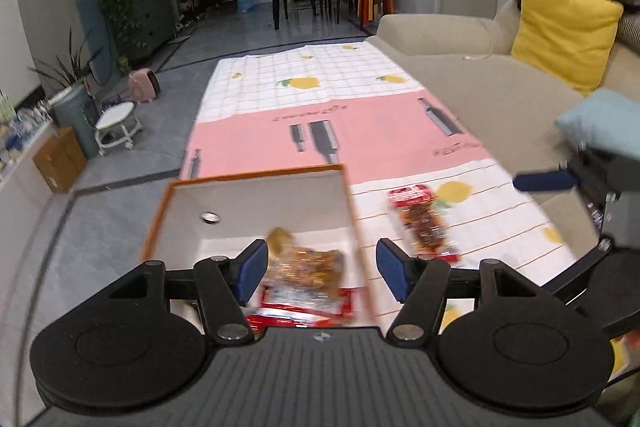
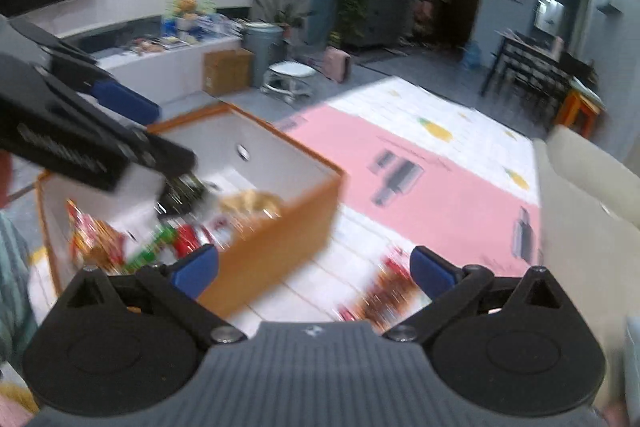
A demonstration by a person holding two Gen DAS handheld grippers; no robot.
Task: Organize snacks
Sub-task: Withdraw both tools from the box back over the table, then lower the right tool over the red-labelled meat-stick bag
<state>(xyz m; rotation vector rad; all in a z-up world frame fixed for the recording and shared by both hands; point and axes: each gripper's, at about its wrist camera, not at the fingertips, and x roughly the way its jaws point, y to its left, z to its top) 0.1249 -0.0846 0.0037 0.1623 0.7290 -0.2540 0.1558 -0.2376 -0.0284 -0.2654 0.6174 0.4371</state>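
An orange-rimmed white box (image 1: 248,211) stands on the patterned cloth and holds several snack packets (image 1: 308,267). My left gripper (image 1: 320,267) is open and empty above the box, over a brown snack packet. One red packet of dark snacks (image 1: 424,223) lies on the cloth to the right of the box. In the right wrist view the box (image 2: 276,247) is at the left with packets (image 2: 176,235) inside. My right gripper (image 2: 316,271) is open and empty beside the box, with the red packet (image 2: 384,291) on the cloth below its right finger. The view is blurred.
The pink and white cloth (image 1: 360,131) covers a low table. A beige sofa (image 1: 500,87) with a yellow cushion (image 1: 560,27) runs along the right. The left gripper's body (image 2: 80,139) hangs over the box. A small white stool (image 1: 116,123) and a cardboard box (image 1: 60,159) stand on the floor.
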